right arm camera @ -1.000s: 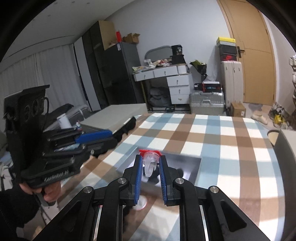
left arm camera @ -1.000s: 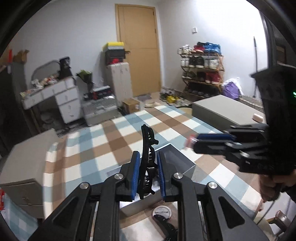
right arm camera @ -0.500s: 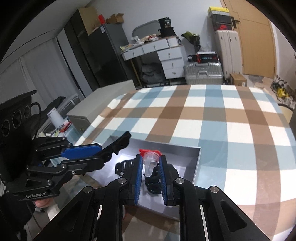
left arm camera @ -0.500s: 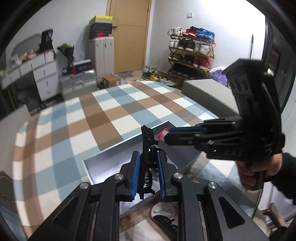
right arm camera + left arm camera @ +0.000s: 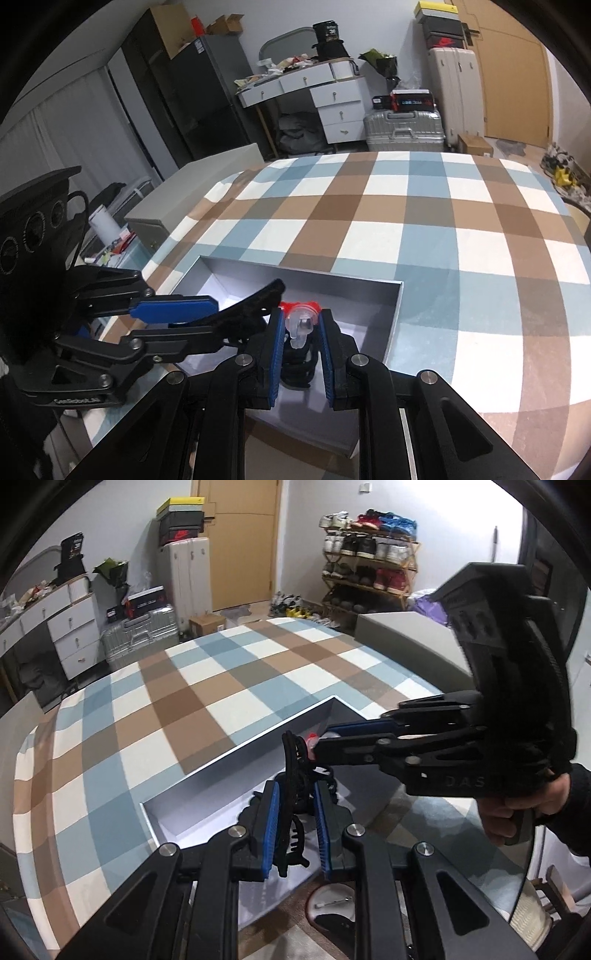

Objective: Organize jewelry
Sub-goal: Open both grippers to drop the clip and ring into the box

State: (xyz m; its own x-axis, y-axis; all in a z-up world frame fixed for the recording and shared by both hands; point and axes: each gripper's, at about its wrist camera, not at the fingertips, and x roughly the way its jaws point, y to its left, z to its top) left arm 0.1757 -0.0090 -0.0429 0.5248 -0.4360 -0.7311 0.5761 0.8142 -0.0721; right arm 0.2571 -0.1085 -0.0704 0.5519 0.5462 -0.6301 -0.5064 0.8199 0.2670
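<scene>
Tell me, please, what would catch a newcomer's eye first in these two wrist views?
Most striking are the two black grippers with blue pads meeting over the open grey box on the checked tablecloth. The left gripper clamps a black hair claw, and the right gripper pinches a small clear clip with a red end. Behind stands a cluttered room, with a shoe rack by the door.

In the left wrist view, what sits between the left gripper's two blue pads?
A black hair claw clip stands upright between the left gripper pads, over the open grey box; the left wrist view shows it.
</scene>
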